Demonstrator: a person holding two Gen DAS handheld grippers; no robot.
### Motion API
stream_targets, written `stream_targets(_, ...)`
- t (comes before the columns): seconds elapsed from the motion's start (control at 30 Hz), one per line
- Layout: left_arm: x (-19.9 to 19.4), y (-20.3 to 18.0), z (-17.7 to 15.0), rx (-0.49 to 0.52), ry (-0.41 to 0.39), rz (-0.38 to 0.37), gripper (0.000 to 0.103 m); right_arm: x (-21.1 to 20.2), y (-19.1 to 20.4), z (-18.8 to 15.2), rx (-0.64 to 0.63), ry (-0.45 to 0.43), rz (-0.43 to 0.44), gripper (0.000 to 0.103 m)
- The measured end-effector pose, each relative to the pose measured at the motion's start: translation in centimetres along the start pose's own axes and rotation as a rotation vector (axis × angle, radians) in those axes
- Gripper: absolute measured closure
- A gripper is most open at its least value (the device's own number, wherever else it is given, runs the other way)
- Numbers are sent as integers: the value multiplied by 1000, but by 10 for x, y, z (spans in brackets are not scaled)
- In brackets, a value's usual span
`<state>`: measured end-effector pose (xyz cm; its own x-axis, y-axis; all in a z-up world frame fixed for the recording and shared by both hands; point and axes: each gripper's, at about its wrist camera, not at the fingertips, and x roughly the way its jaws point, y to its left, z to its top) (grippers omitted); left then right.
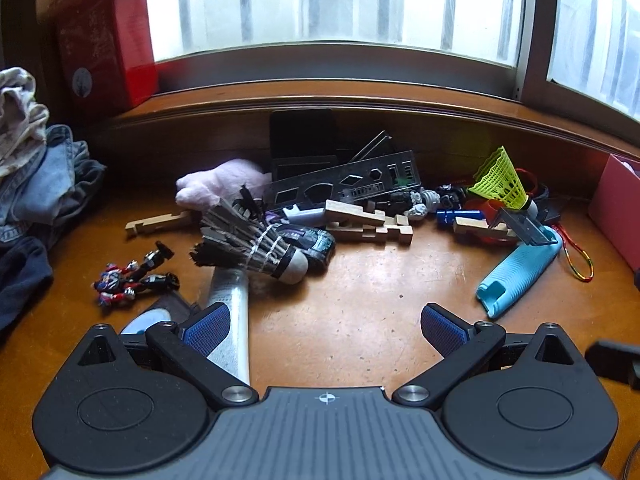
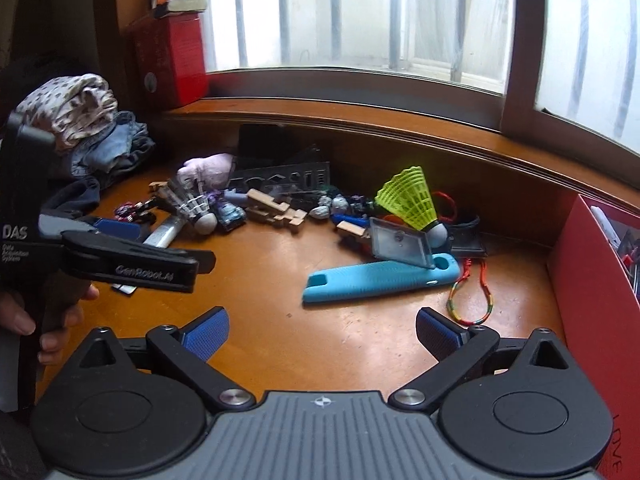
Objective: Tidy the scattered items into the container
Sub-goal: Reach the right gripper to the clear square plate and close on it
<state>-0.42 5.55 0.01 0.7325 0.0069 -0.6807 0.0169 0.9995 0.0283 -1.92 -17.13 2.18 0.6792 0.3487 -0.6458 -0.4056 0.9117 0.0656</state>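
Both the left gripper (image 1: 326, 330) and the right gripper (image 2: 322, 332) are spread wide and empty above the wooden desk (image 2: 280, 280). The scattered items, including the blue case (image 2: 380, 280), yellow shuttlecock (image 2: 412, 198) and wooden blocks (image 2: 276, 208), lie along the far side. The red container (image 2: 596, 300) stands at the right edge; some contents show inside, so most of the tidying appears to remain.

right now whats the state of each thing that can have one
left tongs: open, empty
right tongs: open, empty
red box: open at the top, things inside
blue case: lying flat on the table
clear lid: tilted, resting on the blue case
yellow shuttlecock: tilted, skirt up
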Motion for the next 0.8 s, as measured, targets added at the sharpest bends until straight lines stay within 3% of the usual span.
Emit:
stream_targets(0.23,10,4,1,-6,9,-23,0,42,-37,19,145,-20,-7,2)
stream_targets(0.37,12,8,-3,-9,16,-23,0,72,-57,30,231,-14,-1,8)
stream_targets(0.8,7,26,-10,-37,-6,58,0,128,-58,37,196,21,-58,17)
